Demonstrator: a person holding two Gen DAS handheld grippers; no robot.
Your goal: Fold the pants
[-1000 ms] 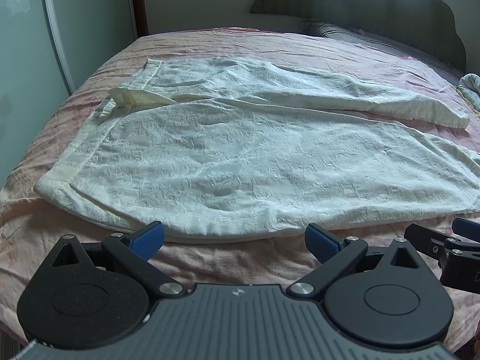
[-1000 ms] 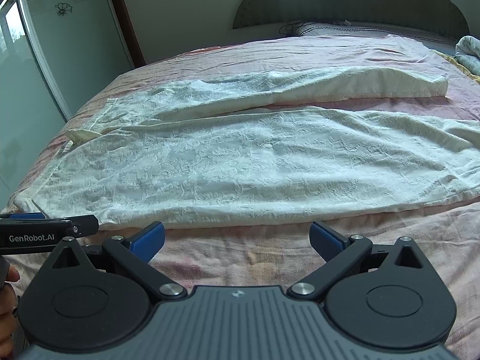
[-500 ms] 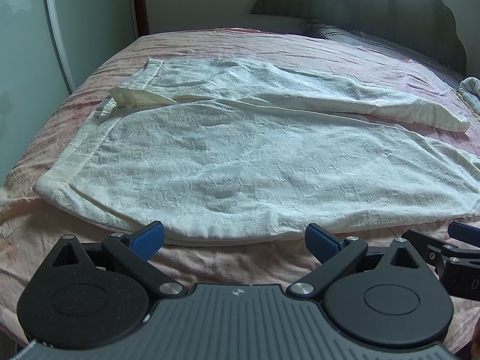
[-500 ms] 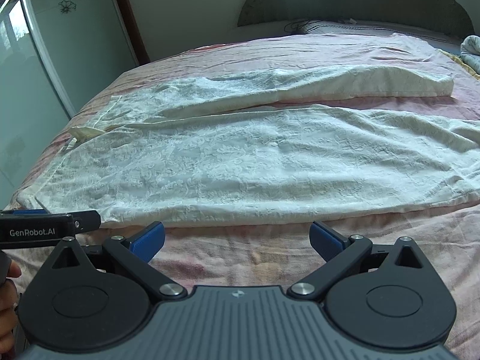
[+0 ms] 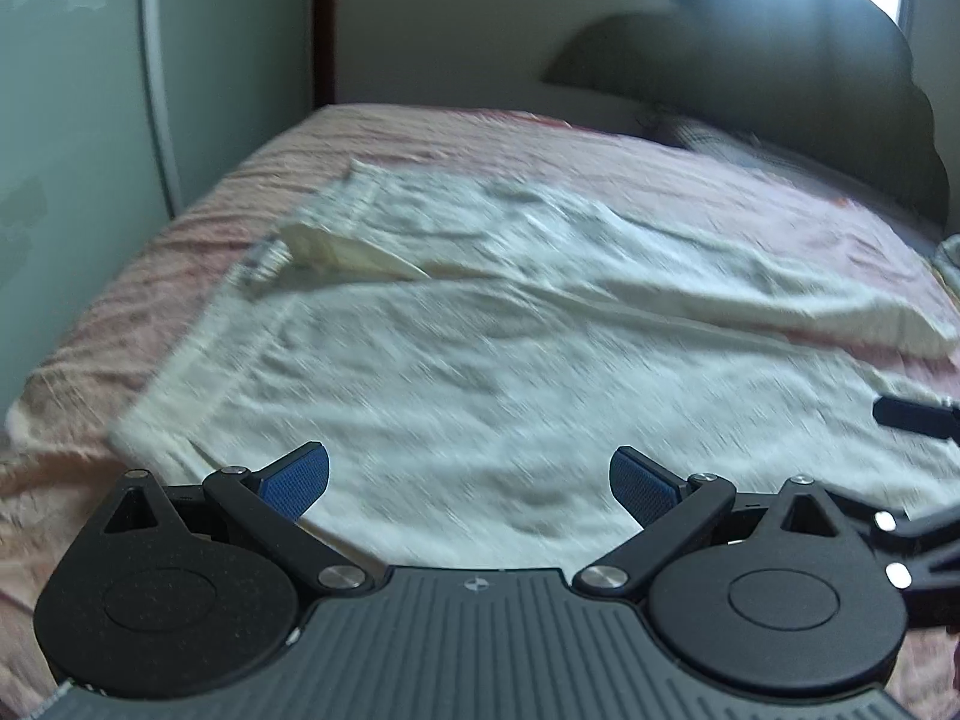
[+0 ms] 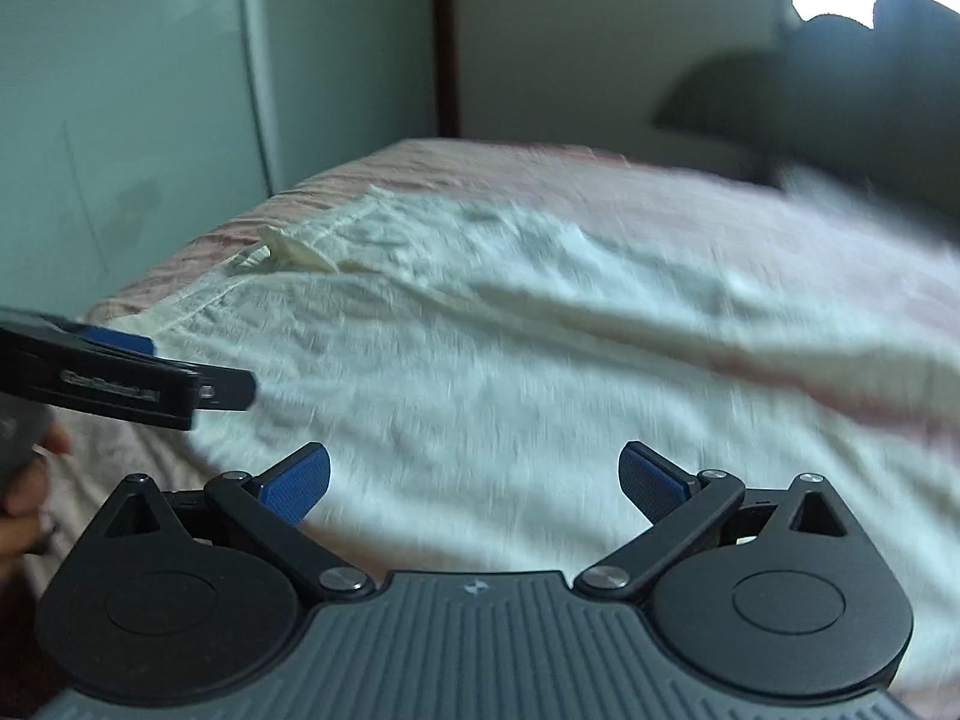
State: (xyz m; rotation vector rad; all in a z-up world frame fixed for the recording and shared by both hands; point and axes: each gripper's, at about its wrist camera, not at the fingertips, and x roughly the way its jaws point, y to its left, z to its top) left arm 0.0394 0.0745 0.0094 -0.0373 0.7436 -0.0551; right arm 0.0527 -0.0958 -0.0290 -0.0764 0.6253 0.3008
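Both tools are now sweeping forward over the near leg of the white pants (image 5: 480, 372) spread on the bed (image 5: 690, 180), left tool (image 5: 469, 478) and right tool (image 6: 474, 478) gaping wide and empty, apparently reaching to pinch an edge for the first fold.

White pants (image 5: 510, 372) spread flat across pink bedspread (image 5: 690, 180), waistband at left, both legs running right. Left gripper (image 5: 469, 483) low over near edge of fabric, blue pads (image 5: 294, 477) wide apart, nothing between. Right gripper's black tip (image 5: 912, 414) at far right edge. Dark headboard (image 5: 780, 78) behind. Blurred throughout.
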